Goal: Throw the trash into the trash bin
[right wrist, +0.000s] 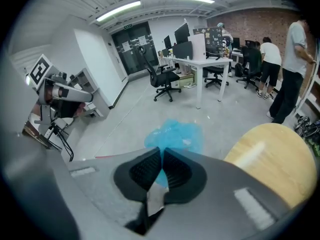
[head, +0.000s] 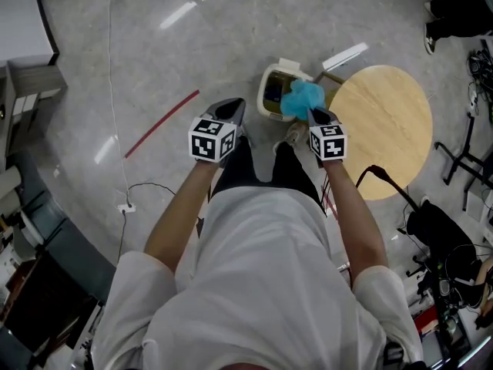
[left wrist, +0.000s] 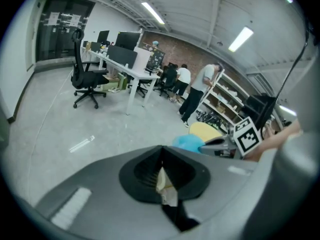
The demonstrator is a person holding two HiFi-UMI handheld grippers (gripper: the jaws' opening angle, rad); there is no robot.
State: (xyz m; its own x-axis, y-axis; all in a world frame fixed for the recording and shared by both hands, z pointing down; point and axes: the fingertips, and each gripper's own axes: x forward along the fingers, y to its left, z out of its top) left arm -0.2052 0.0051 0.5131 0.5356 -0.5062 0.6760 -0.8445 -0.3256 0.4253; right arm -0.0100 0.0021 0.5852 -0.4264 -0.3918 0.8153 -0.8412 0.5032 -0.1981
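A crumpled blue plastic bag (head: 302, 97) hangs from my right gripper (head: 312, 112), whose jaws are shut on it. In the head view it hovers over the right side of the cream trash bin (head: 263, 92), whose lid is up. The right gripper view shows the blue bag (right wrist: 175, 134) bulging out past the closed tips of my right gripper (right wrist: 162, 151). My left gripper (head: 231, 106) is just left of the bin with its jaws together. In its own view the left gripper (left wrist: 161, 151) is shut, with only a pale strip between the pads. There I also see the blue bag (left wrist: 187, 142).
A round wooden table (head: 385, 129) stands right of the bin, with a black cable (head: 377, 172) at its near edge. A red strip (head: 162, 122) and a white cord with a socket (head: 123, 206) lie on the floor to the left. Desks, an office chair (left wrist: 85, 84) and people are far off.
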